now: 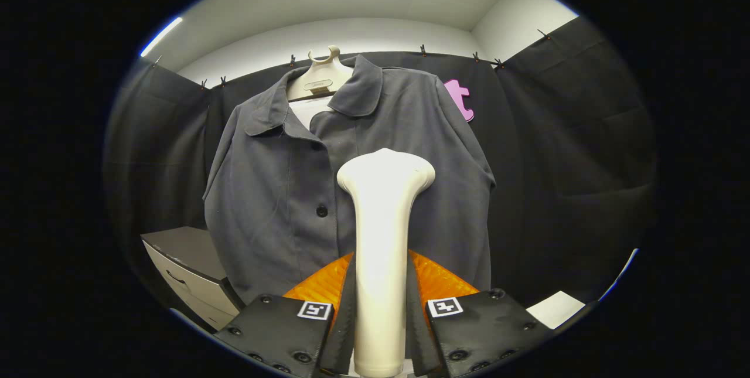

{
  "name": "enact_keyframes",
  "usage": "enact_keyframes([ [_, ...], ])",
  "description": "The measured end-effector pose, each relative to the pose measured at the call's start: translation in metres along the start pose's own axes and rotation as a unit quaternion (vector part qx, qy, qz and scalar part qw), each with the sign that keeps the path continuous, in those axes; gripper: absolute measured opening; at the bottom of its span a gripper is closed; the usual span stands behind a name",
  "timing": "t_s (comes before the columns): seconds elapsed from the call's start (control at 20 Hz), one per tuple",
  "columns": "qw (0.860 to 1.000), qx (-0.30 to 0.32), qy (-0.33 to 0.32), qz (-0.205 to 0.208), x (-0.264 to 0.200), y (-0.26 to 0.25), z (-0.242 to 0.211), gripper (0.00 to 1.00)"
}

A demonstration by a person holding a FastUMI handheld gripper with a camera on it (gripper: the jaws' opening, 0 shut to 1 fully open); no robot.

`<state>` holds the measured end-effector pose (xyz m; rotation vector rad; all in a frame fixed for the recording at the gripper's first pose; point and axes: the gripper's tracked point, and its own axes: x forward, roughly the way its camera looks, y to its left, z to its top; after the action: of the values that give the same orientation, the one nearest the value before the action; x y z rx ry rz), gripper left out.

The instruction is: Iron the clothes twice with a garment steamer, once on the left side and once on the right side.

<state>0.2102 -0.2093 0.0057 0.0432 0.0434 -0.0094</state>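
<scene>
Gripper view: the gripper (379, 284) is pointed fwd and slightly up, w/ both fingers seen at the bottom, one on each side of a pale steamer (382, 237). The fingers are clenched on the steamer's handle; it is pressed from left and right, so the steamer is held, not loose. The handle is seen rising straight up from betw. the fingers, upright, and widening at the top into a flared head. The head is turned away from the camera, toward the shirt (304, 190).

The shirt, dark grey w/ a collar and dark buttons down the front, is hung just beyond the steamer on a pale hanger (319, 76), in front of a black cloth wall. It is seen front-on, collar open at the top, sleeves hanging down each side. The steamer head is placed over the shirt's middle, a little to the right of the button line, approx. at chest height. Whether the head is touching the fabric or held just short of it cannot be told.

A grey cabinet (187, 266) w/ drawers is seen low down, to the left of the shirt and beyond the left finger. A white flat surface (556, 307) is seen low on the right, beside the right finger.
</scene>
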Motion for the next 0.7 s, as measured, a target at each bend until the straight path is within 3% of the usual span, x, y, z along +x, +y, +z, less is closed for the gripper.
enact_keyframes([
  [0.7, 0.998, -0.007, 0.059, -0.014, -0.022, -0.009, -0.078, 0.46],
])
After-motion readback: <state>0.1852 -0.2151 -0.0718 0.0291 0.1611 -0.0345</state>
